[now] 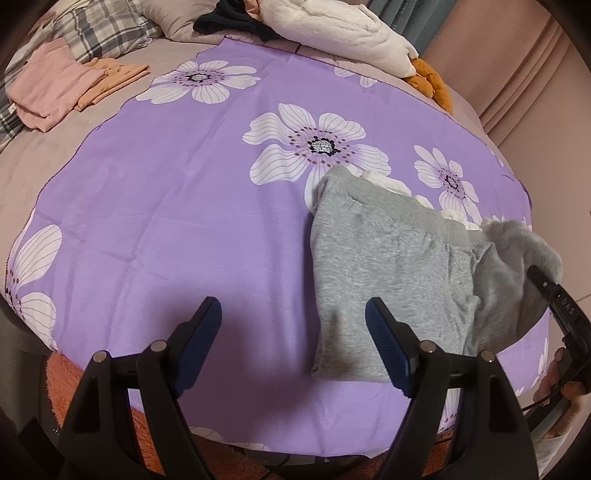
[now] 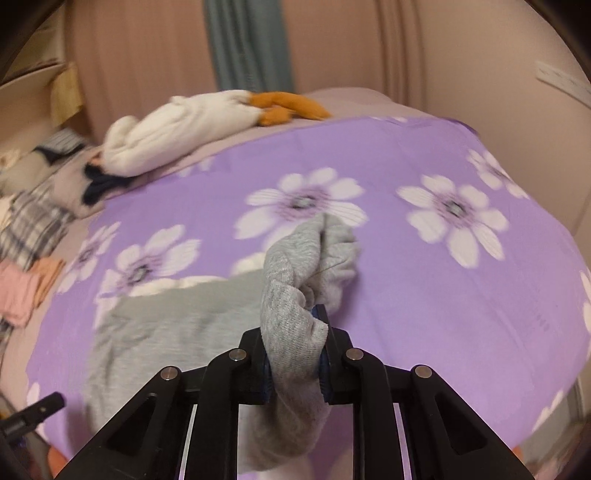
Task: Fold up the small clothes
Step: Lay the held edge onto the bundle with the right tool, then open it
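Observation:
A small grey fleece garment [image 1: 384,266] lies on the purple flowered cloth [image 1: 184,221], with a white piece [image 1: 384,181] showing at its far edge. My left gripper [image 1: 295,325] hovers open over the cloth at the garment's near left edge, nothing between its fingers. My right gripper [image 2: 295,350] is shut on a bunched end of the grey garment [image 2: 291,325] and holds that end lifted above the cloth. In the left wrist view the right gripper's finger [image 1: 554,299] shows at the far right under the raised grey flap [image 1: 517,251].
Folded pink and orange clothes [image 1: 62,88] lie at the far left by a plaid pillow [image 1: 99,29]. A white plush toy with orange feet [image 1: 351,33] and dark clothes [image 1: 229,22] sit at the bed's far side. A person's hand [image 1: 561,376] is at the right edge.

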A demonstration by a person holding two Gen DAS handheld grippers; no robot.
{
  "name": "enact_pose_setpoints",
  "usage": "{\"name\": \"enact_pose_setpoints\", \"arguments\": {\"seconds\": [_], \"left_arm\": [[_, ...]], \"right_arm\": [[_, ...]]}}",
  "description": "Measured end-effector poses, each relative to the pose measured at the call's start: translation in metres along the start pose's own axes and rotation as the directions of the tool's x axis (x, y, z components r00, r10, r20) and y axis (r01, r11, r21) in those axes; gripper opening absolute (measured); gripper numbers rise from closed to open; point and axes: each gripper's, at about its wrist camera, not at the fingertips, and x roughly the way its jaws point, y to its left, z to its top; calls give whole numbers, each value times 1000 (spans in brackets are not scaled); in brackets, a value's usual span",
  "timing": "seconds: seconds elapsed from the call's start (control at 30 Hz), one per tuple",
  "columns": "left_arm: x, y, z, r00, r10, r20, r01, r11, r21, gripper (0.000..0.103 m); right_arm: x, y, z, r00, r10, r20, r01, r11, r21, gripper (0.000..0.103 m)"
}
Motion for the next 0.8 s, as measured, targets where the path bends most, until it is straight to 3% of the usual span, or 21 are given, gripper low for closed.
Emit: {"name": "enact_pose_setpoints", "arguments": {"seconds": [0.17,0.53,0.67,0.8], "left_arm": [[1,7,1,1000,2,-5,-2,1000,-21,81],[3,19,4,1000,9,-13,-10,999,-54,81],[3,22,4,1000,4,-17,-5,998,-62,81],[4,20,2,1000,11,-22,-13,999,-53,81]], "right_arm": [[1,33,0,996,84,-14,-85,993,-81,17],[17,101,-37,967,196,-160,-230,944,-237,17],[34,119,-59,951,194,-242,-261,923,-284,17],[43,125,-70,950,166,-264,-248,914,-320,17]]}}
